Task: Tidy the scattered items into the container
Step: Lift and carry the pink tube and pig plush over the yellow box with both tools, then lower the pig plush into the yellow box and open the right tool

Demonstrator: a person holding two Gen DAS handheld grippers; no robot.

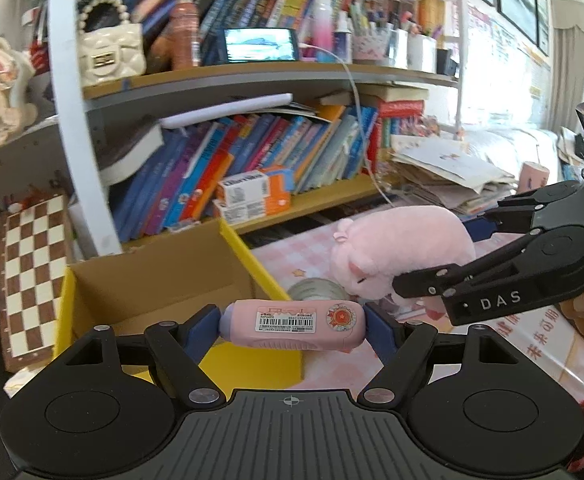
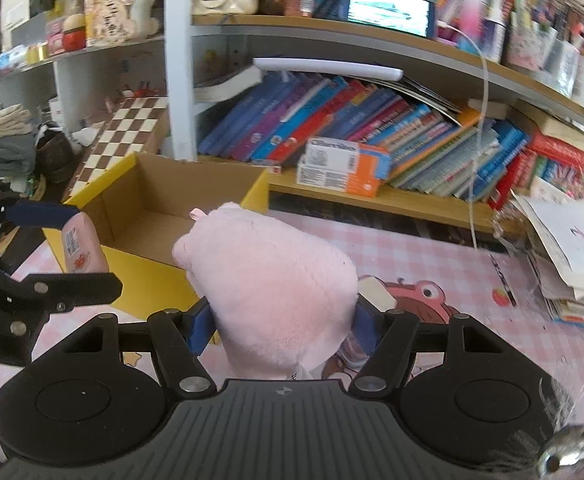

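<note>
My left gripper (image 1: 292,326) is shut on a pink cylindrical case (image 1: 289,325) with a barcode label, held crosswise over the near right corner of the open yellow cardboard box (image 1: 251,264). My right gripper (image 2: 279,322) is shut on a pink plush pig (image 2: 267,280), held above the pink table mat to the right of the box (image 2: 131,280). In the left wrist view the plush pig (image 1: 400,252) hangs from the right gripper (image 1: 432,256) at the right. In the right wrist view the pink case (image 2: 81,246) shows at the left. The box interior looks empty.
A round silver tin (image 1: 316,290) lies on the mat (image 2: 412,264) under the pig. A bookshelf (image 2: 372,200) full of books stands behind the box. A checkered board (image 1: 31,276) leans left of the box. A paper stack (image 2: 572,256) sits at the right.
</note>
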